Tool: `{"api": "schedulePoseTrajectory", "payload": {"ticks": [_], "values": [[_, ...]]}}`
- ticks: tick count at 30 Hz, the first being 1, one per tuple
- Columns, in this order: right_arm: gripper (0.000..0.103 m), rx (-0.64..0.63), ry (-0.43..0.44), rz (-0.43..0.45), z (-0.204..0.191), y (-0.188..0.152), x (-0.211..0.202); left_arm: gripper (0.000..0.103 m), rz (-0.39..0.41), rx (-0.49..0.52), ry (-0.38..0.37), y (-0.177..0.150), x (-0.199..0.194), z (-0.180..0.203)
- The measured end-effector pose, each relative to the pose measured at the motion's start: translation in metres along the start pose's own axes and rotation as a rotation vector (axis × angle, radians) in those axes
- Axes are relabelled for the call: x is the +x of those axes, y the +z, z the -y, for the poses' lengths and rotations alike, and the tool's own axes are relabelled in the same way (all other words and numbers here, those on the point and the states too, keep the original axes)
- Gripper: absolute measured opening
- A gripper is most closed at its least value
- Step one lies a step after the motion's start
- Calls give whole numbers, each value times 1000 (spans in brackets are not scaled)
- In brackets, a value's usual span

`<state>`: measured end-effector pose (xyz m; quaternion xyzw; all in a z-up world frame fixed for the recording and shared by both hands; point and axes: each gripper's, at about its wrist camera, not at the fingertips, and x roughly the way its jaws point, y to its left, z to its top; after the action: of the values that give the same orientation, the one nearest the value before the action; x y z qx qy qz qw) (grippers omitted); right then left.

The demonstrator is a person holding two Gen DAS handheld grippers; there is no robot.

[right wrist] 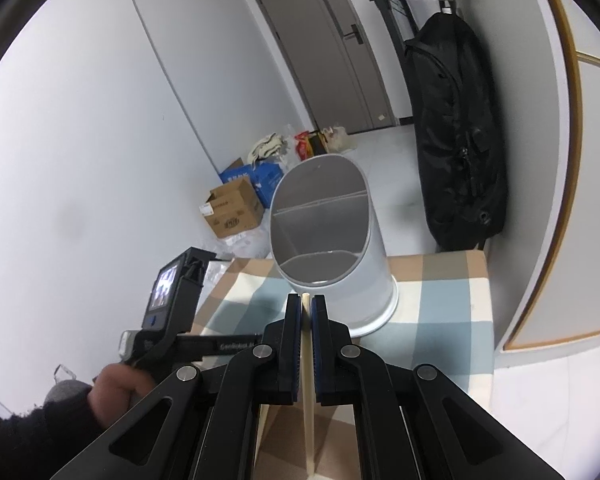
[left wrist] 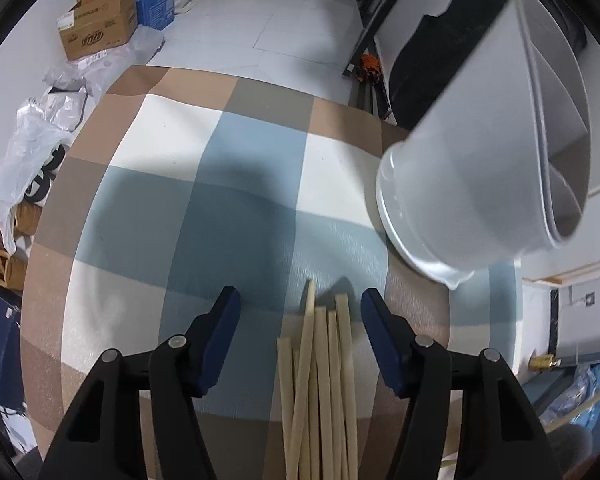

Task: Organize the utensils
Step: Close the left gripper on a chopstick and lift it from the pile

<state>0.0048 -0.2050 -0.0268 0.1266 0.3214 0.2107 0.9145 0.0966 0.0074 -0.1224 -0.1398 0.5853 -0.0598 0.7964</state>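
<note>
Left wrist view alone shows the chopstick bundle [left wrist: 320, 380] lying on the checked tabletop [left wrist: 204, 208]. Left hand-held gripper [left wrist: 300, 308] part open, straddling the bundle, pads not touching. Right view alone shows the right hand-held gripper [right wrist: 306, 308] clamped on one chopstick [right wrist: 308, 420], near the white utensil holder [right wrist: 332, 240] standing at the tabletop's far right.

The left gripper [left wrist: 300, 304] points steeply down with jaws apart; the right gripper [right wrist: 307, 306] is closed, tilted slightly downward.
</note>
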Motion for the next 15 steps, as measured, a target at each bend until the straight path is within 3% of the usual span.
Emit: {"api": "schedulePoseTrajectory", "payload": {"ticks": [1,3,4,14,15], "values": [[4,4,2,2,1,0,-2,51,2,1,5,1,-1,-1],[4,7,7,7,2,1,-4,33,11,-3,31,1,1,-1],[4,7,8,12,2,1,-5,30,13,-6,40,0,0,-3],[4,19,25,31,3,5,-11,28,-5,79,119,-2,9,18],[4,20,24,31,3,4,-11,23,-6,90,127,-5,8,20]]}}
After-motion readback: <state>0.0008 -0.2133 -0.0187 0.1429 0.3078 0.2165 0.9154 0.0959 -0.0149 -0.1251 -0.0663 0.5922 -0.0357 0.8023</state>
